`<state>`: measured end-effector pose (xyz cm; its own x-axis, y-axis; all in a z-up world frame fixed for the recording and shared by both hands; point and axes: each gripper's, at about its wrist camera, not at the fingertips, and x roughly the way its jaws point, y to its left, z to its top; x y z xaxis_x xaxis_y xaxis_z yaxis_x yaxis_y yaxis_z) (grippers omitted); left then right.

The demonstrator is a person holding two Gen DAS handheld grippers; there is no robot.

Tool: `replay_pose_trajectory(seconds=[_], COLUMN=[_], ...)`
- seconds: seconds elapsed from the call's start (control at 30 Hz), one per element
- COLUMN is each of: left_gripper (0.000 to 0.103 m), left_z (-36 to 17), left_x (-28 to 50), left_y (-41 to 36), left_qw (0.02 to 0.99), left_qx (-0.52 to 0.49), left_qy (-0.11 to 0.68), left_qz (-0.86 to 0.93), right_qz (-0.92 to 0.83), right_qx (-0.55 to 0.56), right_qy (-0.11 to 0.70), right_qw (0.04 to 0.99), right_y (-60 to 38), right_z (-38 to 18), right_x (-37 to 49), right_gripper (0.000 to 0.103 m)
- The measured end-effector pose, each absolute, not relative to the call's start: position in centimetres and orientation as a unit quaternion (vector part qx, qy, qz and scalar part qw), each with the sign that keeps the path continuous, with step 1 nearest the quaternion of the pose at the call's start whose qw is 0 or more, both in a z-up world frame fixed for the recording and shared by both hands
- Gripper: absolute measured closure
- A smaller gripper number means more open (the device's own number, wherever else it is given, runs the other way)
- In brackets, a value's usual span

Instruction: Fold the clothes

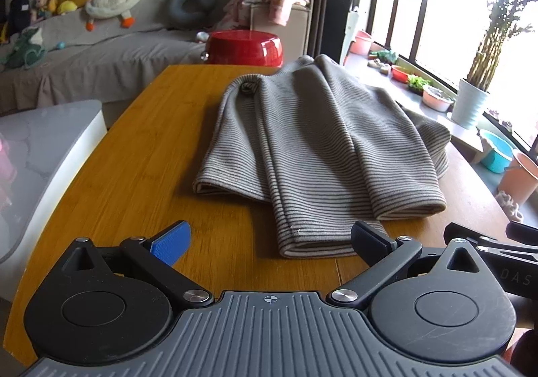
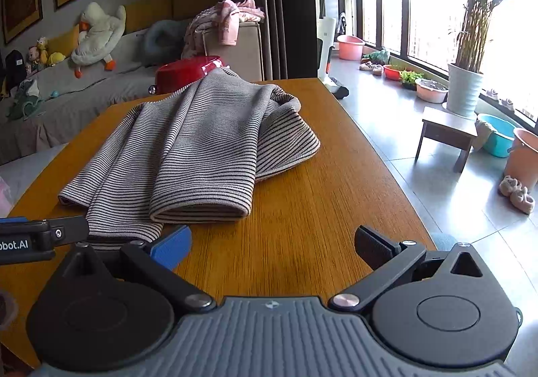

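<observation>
Here, striped garment just beyond left gripper

Both grippers look like the same build. The left gripper fills the bottom of its frame: a grey ribbed plate in the middle with a small crosshair mark, two round black discs either side, black link arms with silver screws. One finger has a blue textured pad, the other is black. The right gripper matches it. White lettering on the side, reads "bot.AI" I think.
</observation>
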<state>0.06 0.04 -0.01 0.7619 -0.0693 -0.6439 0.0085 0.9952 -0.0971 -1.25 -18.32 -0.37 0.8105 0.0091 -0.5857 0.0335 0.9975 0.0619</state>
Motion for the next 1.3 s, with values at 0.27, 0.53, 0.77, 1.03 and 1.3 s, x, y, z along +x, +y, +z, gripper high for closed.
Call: replay_pose_trajectory(seconds=[0.27,0.53,0.77,1.03,1.3], left_gripper=[0.000,0.000,0.000,0.000,0.000], left_z=[1.1,0.9,1.3,1.5,1.5], left_x=[-0.9,-0.7,-0.9,-1.0,-1.0], left_y=[0.0,-0.4,-0.4,-0.2,-0.1], left_qw=[0.945,0.943,0.943,0.943,0.942], left_qx=[-0.022,-0.013,-0.012,-0.015,-0.017], left_qy=[0.325,0.333,0.332,0.333,0.336], left_qz=[-0.019,-0.017,-0.018,-0.017,-0.016], right_qz=[0.001,0.002,-0.002,0.010,0.010], right_qx=[0.044,0.046,0.053,0.043,0.047], right_qy=[0.294,0.299,0.292,0.291,0.295], right_qw=[0.955,0.953,0.955,0.956,0.954], right_y=[-18.4,-18.2,-18.4,-17.8,-17.9], right_z=[0.2,0.3,0.9,1.1,0.9], right_x=[-2.3,-2.1,-2.2,-2.2,-2.0], right_gripper=[0.000,0.000,0.000,0.000,0.000])
